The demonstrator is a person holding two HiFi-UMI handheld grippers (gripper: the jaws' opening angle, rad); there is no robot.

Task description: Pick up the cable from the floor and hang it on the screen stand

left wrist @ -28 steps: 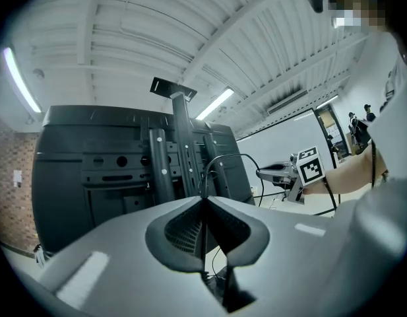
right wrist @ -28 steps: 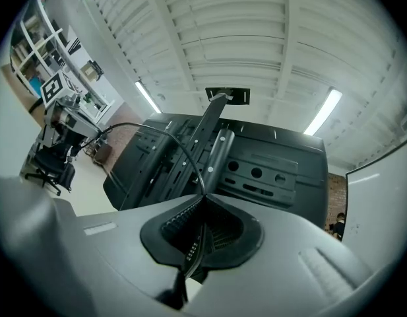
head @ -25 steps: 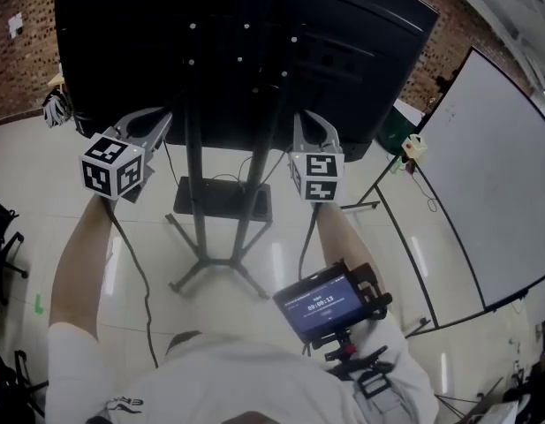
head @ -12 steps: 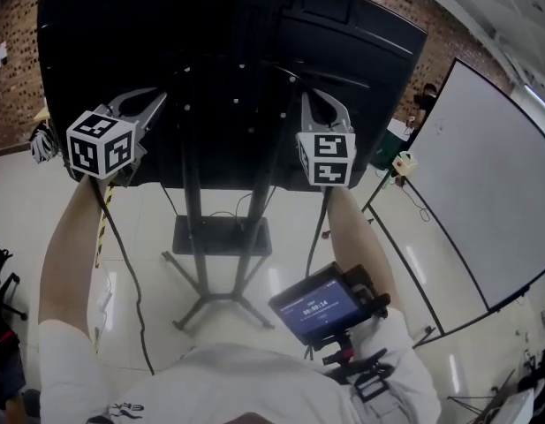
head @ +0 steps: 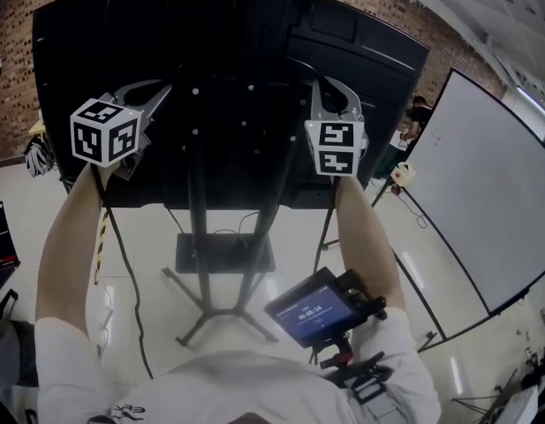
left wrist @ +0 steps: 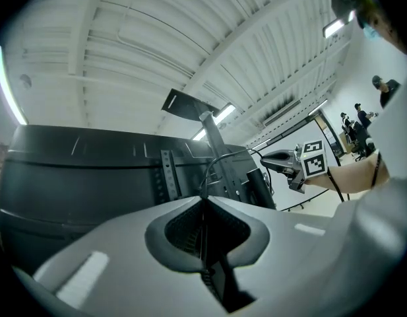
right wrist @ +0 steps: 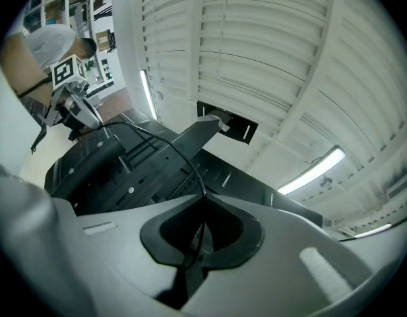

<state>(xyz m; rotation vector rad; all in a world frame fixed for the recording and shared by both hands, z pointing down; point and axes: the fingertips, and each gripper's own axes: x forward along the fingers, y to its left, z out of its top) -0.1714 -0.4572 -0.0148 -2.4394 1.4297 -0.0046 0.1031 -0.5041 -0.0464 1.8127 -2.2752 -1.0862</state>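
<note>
A thin black cable (left wrist: pixel 219 158) runs in a slack arc between my two grippers, in front of the back of the big black screen (head: pixel 228 78). My left gripper (head: pixel 160 90) is raised at the screen's upper left, and its jaws (left wrist: pixel 204 199) are shut on the cable. At the screen's upper right my right gripper (head: pixel 318 85) is also shut on the cable (right wrist: pixel 180 154), pinched at its tips (right wrist: pixel 204 207). From each gripper a loose end (head: pixel 122 254) hangs down toward the floor. The stand's pole (head: pixel 198 210) rises between my arms.
The stand's legs and a black base plate (head: pixel 223 253) rest on the pale floor below. A whiteboard (head: pixel 484 193) stands at the right on thin legs. A small screen device (head: pixel 313 306) is mounted at my chest. A brick wall is behind the screen.
Both grippers have risen with the cable, from the screen's lower edge up to its upper half. The jaws have stayed shut.
</note>
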